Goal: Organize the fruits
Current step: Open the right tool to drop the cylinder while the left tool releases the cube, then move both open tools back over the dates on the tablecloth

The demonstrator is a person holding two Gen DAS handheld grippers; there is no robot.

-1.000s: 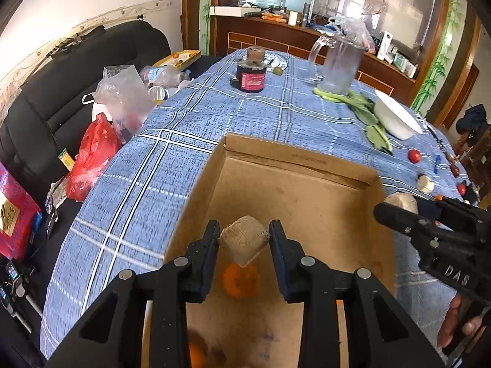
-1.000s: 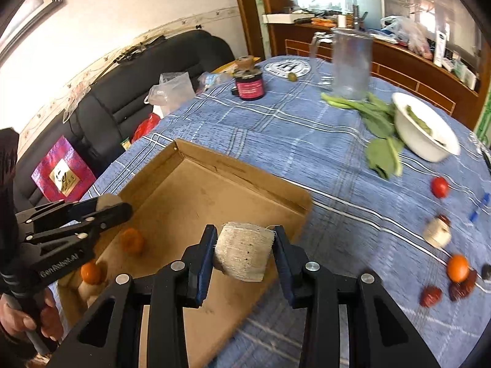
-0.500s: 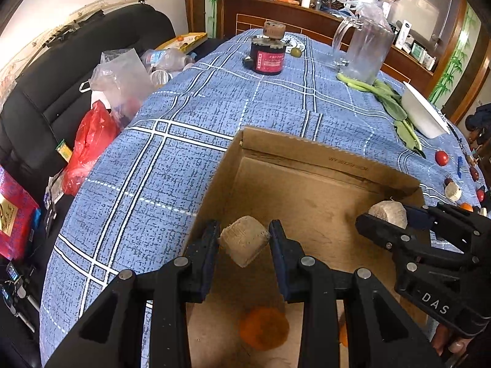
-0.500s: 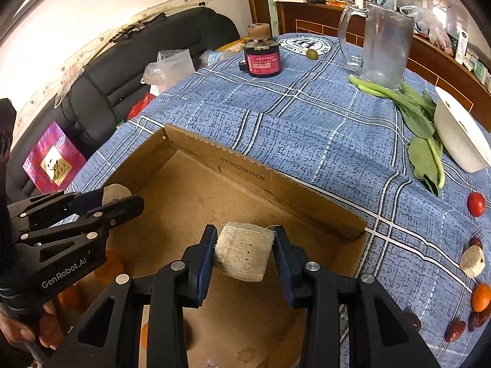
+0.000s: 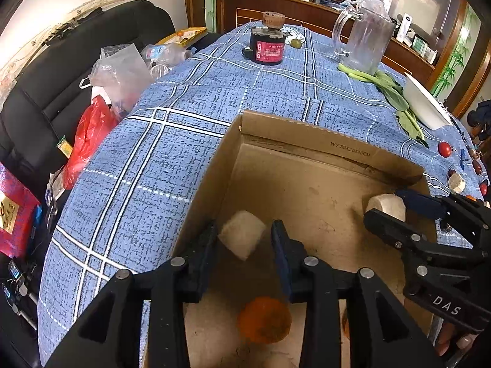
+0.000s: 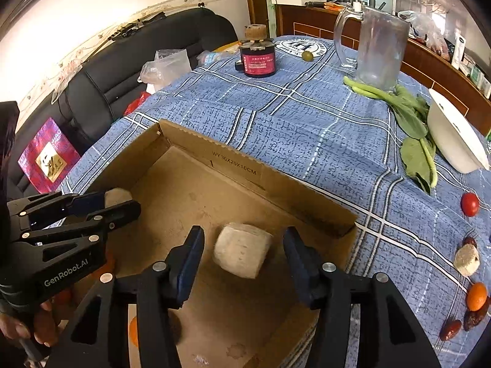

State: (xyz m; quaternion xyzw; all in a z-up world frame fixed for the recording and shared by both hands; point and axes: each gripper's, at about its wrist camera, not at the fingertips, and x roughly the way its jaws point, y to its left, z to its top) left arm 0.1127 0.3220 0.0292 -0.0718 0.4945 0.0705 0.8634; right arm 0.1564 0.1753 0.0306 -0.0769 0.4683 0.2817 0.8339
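- The left hand-held gripper (image 5: 242,239) is opening over the box (image 5: 331,150); a pale chunk (image 5: 242,237) sits between its jaws, touching the left pad, with a gap at the right pad.
- The right hand-held gripper (image 6: 244,256) is opening wider; its pale chunk (image 6: 242,254) hangs free between the spread jaws, blurred, probably dropping.
- Both chunks lie straight ahead of their own jaws, above the box floor, long axes tilted. The left chunk is near the box's left wall, the right one nearer the far wall.
- An orange (image 5: 264,319) lies on the box floor below the left jaws.
- More fruit waits on the worktop (image 6: 307,116) to the right: a tomato (image 6: 469,204), another pale chunk (image 6: 466,259), an orange fruit (image 6: 476,296). The right hand is nearer.
- A second ago both jaws pinched their chunks tight and higher above the box; now both grips are loosening.
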